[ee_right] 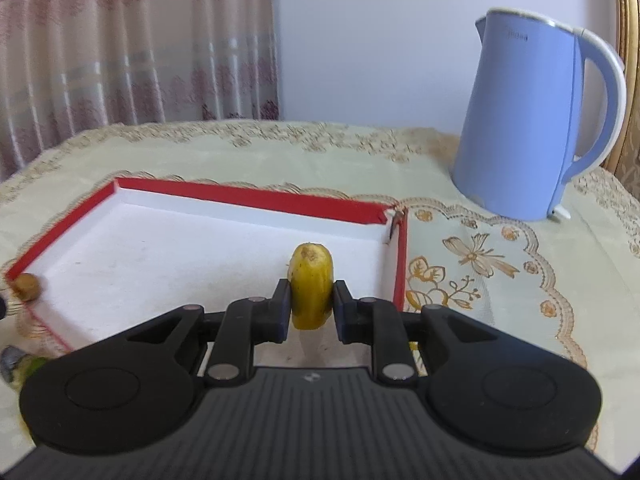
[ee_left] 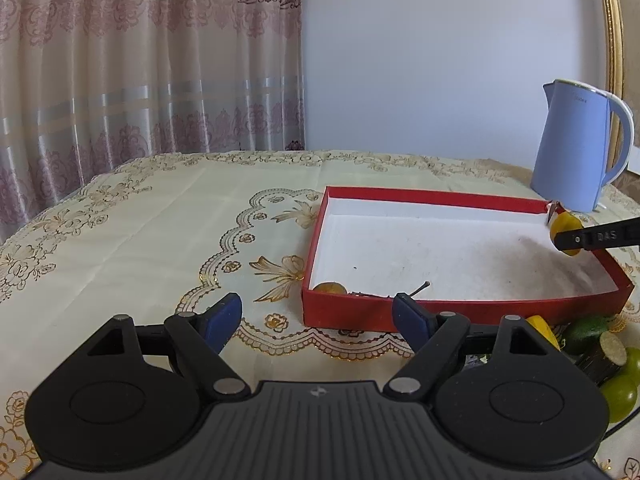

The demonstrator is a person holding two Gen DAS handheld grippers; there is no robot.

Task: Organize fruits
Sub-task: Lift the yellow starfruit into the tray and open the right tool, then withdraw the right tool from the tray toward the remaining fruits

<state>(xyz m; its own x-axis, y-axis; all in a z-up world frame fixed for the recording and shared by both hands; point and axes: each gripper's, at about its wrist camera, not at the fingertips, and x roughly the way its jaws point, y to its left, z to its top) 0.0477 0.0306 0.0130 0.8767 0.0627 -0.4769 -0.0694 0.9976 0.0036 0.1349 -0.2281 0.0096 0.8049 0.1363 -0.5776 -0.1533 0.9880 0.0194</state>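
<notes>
My right tongs (ee_right: 310, 306) clench a yellow fruit (ee_right: 311, 280) above the red box (ee_right: 256, 196); my left tongs (ee_left: 316, 314) hang released. Standing on edge, the fruit could roll toward the wall once dropped.

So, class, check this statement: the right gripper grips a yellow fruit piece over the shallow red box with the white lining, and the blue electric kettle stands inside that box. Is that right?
One detail is wrong. The blue electric kettle stands outside the shallow red box, on the tablecloth beyond its corner, as the right wrist view shows. The right gripper does grip the yellow fruit piece over the box.
</notes>
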